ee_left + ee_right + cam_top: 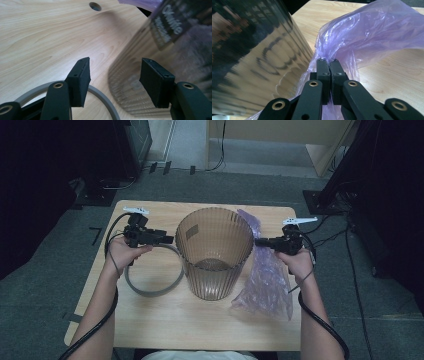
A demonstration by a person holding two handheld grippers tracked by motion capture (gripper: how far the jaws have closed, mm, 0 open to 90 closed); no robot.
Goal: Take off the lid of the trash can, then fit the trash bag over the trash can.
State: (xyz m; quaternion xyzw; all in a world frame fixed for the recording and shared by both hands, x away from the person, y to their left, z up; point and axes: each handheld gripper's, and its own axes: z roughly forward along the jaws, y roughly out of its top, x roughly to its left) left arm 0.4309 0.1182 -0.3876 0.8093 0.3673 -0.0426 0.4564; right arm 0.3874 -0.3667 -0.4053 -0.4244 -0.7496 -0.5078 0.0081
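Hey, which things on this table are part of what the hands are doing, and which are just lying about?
In use:
purple plastic bag, pinched in the shut right gripper
ribbed see-through bin, standing upright between the hands
left gripper, open beside the bin

Lying about:
grey ring, flat on the table
cables on the floor

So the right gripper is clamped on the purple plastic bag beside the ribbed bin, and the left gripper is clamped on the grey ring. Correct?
Not quite. The right gripper is indeed shut on the purple plastic bag beside the ribbed bin, but the left gripper holds nothing: the left gripper view shows its jaws standing open above the grey ring, which lies on the table.
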